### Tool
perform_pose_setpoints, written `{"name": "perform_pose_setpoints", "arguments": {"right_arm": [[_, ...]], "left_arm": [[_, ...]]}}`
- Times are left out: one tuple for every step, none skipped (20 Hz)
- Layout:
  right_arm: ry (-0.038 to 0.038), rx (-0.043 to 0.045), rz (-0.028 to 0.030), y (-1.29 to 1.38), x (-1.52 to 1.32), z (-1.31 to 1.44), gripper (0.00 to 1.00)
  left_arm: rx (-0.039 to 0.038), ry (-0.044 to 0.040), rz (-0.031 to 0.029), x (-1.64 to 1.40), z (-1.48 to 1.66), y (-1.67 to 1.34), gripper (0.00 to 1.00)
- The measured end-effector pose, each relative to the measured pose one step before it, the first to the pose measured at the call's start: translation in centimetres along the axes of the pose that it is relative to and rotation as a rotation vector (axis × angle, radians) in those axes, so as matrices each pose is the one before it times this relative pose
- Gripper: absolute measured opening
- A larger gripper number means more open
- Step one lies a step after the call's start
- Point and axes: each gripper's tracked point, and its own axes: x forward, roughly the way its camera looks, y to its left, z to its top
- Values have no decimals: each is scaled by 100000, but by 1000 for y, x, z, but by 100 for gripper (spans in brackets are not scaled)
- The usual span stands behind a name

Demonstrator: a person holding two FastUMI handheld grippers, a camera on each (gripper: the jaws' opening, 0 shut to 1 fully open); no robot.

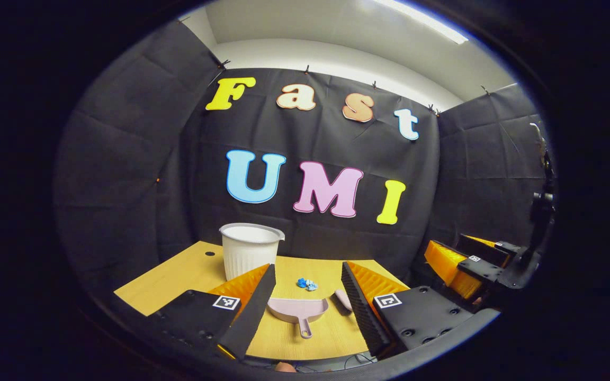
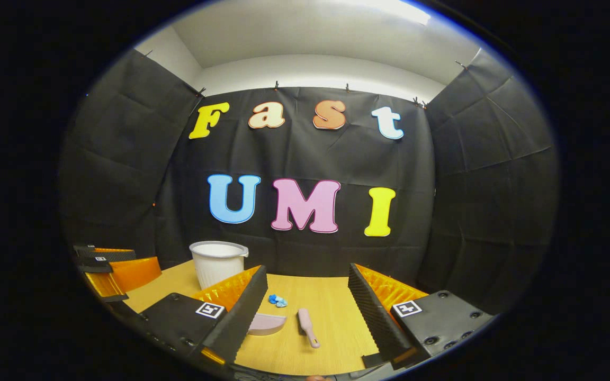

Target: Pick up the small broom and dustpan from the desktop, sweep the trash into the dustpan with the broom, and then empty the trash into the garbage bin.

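Wooden desk against black cloth walls, white ribbed bin at the back left, inside not visible, empty pink dustpan just beside pink broom, blue crumpled trash behind them, left gripper and right gripper both spread wide above the desk, holding nothing.

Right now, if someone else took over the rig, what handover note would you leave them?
Left tongs: open, empty, held above the near edge of the desk, facing the dustpan.
Right tongs: open, empty, facing the broom.
Dustpan and broom lie side by side on the desk; blue trash just beyond them; white bin at back left.
Done: nothing.
Left: grasp both, sweep, empty.
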Motion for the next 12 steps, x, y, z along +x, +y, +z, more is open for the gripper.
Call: {"name": "perform_pose_setpoints", "arguments": {"right_arm": [[-16,-313,91,73,-21,45,94],[-932,249,3,-41,-93,299,94],[-1007,467,118,34,-41,429,94],[-863,368,482,191,92,231,99],[-384,65,697,314,209,16,99],[205,18,837,339,274,-84,94],[598,246,907,359,347,-174,98],[781,311,635,275,248,-166,98],[659,55,624,205,317,-132,98],[490,-367,510,140,207,-43,94],[-45,-1189,-187,-63,258,154,99],[-1486,-1921,-849,-434,173,363,94]], "left_arm": [[949,-786,-918,-80,211,-284,75],[979,-405,-67,-161,-39,-206,75],[801,340,1046,6,-35,183,72],[475,863,966,3,-203,185,75],[-142,614,972,56,-82,172,72],[-534,625,490,57,-111,-12,72],[-900,552,-96,-36,-92,-59,75],[-1091,61,-1189,30,-60,-231,75],[-894,-258,-777,49,11,-120,75],[-308,-498,-234,205,-98,-27,75],[232,-314,-183,62,74,-30,75],[515,-30,-435,308,-149,-204,75]]}}
